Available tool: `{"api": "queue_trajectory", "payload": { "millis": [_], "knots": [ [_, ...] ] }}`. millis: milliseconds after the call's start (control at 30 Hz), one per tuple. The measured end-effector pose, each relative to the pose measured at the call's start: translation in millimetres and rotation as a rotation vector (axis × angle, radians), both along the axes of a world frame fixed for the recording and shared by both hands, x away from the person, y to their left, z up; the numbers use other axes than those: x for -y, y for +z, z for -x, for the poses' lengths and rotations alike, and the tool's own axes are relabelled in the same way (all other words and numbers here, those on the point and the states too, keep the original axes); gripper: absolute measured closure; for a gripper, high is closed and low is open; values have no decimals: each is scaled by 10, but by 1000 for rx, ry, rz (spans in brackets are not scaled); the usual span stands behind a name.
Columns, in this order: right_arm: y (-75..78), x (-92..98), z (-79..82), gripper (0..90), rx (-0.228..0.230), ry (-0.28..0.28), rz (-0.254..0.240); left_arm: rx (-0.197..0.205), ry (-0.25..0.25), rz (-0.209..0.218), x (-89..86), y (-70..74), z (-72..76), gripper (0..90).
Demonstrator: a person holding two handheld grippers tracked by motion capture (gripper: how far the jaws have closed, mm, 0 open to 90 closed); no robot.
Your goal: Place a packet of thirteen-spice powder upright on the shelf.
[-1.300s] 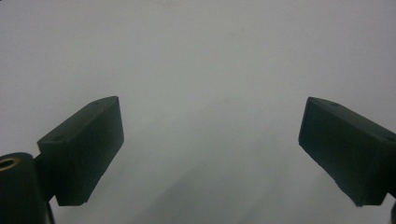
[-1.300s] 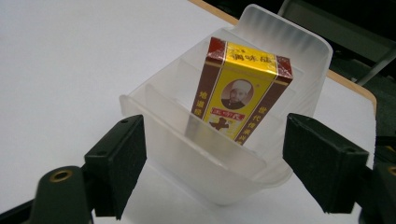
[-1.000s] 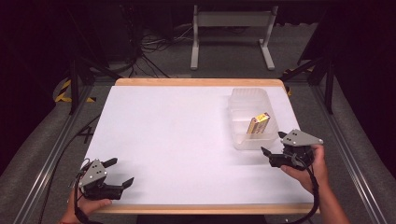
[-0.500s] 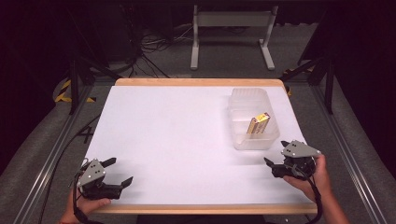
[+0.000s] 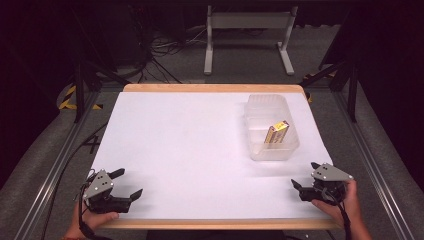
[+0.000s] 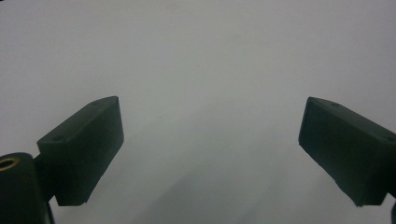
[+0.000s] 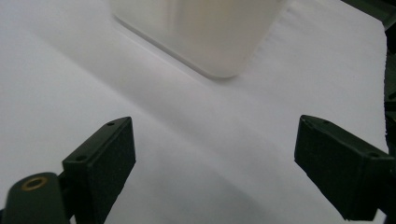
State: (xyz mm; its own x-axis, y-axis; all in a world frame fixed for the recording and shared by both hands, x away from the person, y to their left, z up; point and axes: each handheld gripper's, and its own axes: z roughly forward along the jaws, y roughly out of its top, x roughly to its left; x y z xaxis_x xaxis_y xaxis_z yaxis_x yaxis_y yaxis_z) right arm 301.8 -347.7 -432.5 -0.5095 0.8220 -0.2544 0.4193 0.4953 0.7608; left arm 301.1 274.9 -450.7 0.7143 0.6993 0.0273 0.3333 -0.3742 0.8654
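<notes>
- Left hand-held gripper (image 5: 125, 186) sits low at the near left corner of the counter (image 5: 190, 145), jaws spread wide and gripping nothing. Its own view is just the two black jaws over plain white surface.
- Right hand-held gripper (image 5: 304, 179) is at the near right corner, jaws wide apart too, nothing between them. You can see the person's hand (image 5: 345, 200) wrapped around it from behind.
- The clear plastic tub (image 5: 271, 150) stands just ahead of the right hand-held gripper and a bit to its left, near but not touching. In the right gripper view the tub's (image 7: 205, 32) rounded near corner fills the top, well clear of the jaw tips.
- Inside the tub there's a small yellow and brown box (image 5: 276, 133), leaning tilted toward the far right side. Can't read the label.
- The left hand-held gripper is well apart from the tub, with open white counter between them.
- Past the counter's far edge there's a grey metal stand (image 5: 247, 30) and some cables (image 5: 165, 47) on the floor.
</notes>
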Motion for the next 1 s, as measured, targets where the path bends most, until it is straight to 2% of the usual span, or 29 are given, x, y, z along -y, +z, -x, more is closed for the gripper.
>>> {"api": "queue_trajectory", "payload": {
  "millis": [233,367,467,567,800,1000],
  "knots": [
    [-37,123,86,125,9,-30,-45,2,-1,2,0,0,-5,72],
    [-60,216,152,122,33,-70,-103,3,0,6,-5,1,-2,72],
    [-75,252,180,120,49,-90,-126,8,-3,5,-9,6,2,72],
    [-74,261,194,118,62,-100,-124,12,0,7,-13,8,4,72],
    [-45,314,229,109,98,-147,-172,19,-13,0,14,14,11,71],
    [-22,248,241,109,111,-135,-143,12,-12,10,-7,4,13,70]
  ]
}}
